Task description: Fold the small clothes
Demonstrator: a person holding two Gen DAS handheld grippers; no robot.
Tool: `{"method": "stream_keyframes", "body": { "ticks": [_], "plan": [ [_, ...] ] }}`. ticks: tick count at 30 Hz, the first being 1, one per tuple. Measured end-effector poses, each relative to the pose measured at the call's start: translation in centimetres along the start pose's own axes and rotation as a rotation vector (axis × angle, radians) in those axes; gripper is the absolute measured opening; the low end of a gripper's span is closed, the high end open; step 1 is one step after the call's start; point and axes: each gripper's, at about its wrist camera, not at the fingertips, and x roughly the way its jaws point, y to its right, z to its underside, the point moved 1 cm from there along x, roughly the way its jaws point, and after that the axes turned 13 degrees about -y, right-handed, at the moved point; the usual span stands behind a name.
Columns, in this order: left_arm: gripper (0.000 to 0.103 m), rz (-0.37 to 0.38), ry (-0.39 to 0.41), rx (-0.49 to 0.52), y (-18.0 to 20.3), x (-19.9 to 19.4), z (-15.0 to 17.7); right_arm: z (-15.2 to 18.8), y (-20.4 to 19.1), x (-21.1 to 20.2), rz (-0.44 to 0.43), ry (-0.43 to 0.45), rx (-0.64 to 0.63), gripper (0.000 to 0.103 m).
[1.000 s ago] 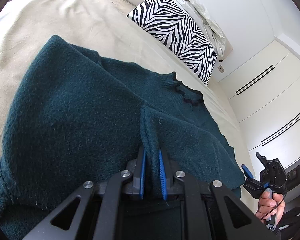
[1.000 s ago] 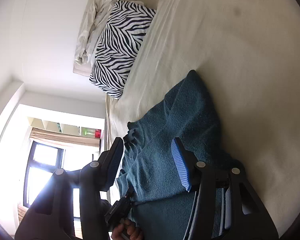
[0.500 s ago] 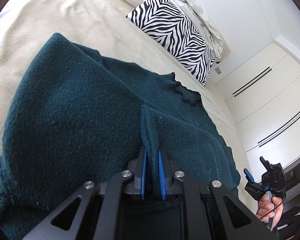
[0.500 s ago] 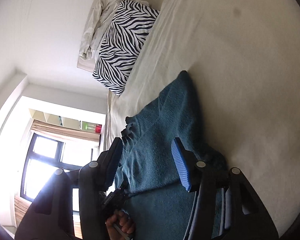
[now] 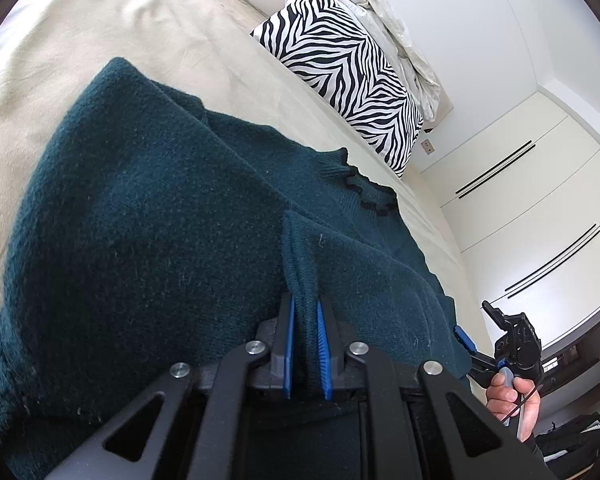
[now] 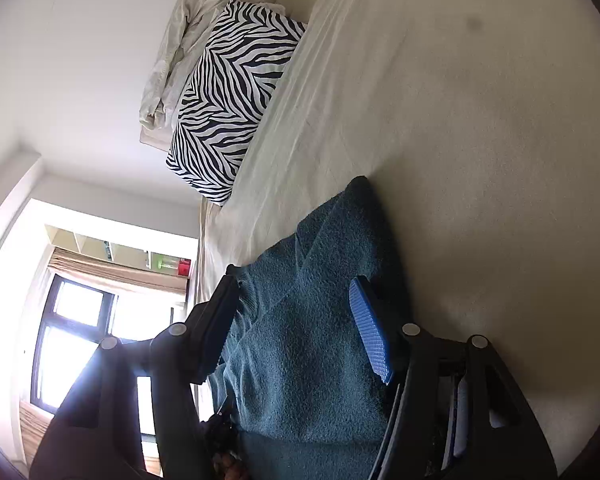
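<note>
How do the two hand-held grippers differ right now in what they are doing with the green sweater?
The left hand-held gripper is shut, its blue pads pinching a raised fold of the green sweater. The right hand-held gripper stands open, jaws wide apart on either side of the sweater without pressing it; its jaws have just been opening. The left one sits mid-garment, the right one at the sweater's edge. Both have black frames, blue pads, and point down toward the bed.
</note>
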Motion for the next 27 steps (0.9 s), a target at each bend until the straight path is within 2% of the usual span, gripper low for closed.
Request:
{"method": "stream_keyframes", "body": {
  "ticks": [2, 4, 7, 8, 10, 12, 13, 18, 23, 27],
  "plan": [
    [0.015, 0.005, -0.009, -0.008, 0.0, 0.0, -0.1, 0.1, 0.7, 0.4, 0.028, -0.021, 0.001, 0.057],
    [0.015, 0.011, -0.03, -0.018, 0.0, -0.2, -0.4, 0.3, 0.7, 0.6, 0.049, -0.038, -0.037, 0.049],
    [0.018, -0.011, -0.055, -0.031, 0.0, -1.6, -0.3, 1.8, 0.6, -2.0, 0.113, 0.004, -0.025, 0.052],
    [0.021, -0.028, -0.055, -0.038, 0.0, -2.5, 0.0, 2.5, 0.5, -3.2, 0.166, 0.024, -0.022, 0.052],
    [0.043, -0.051, -0.042, -0.044, -0.1, -4.8, 0.9, 4.3, 0.4, -5.7, 0.251, 0.032, -0.046, 0.052],
    [0.057, -0.106, -0.016, -0.029, 0.1, -7.6, 2.4, 6.8, 0.6, -8.1, 0.278, 0.018, -0.08, 0.052],
    [0.06, -0.123, -0.005, -0.018, 0.1, -9.0, 3.4, 8.2, 0.7, -9.2, 0.294, 0.005, -0.093, 0.052],
    [0.06, -0.187, -0.034, -0.036, -1.2, -14.5, 9.8, 15.8, 2.2, -14.5, 0.345, -0.028, -0.142, 0.052],
    [0.06, -0.245, -0.091, -0.039, -2.1, -17.3, 17.2, 22.4, 4.1, -18.3, 0.352, -0.047, -0.135, 0.052],
    [0.06, -0.233, -0.125, -0.043, -2.2, -18.5, 21.8, 26.1, 5.0, -20.0, 0.372, -0.063, -0.13, 0.052]
  ]
}}
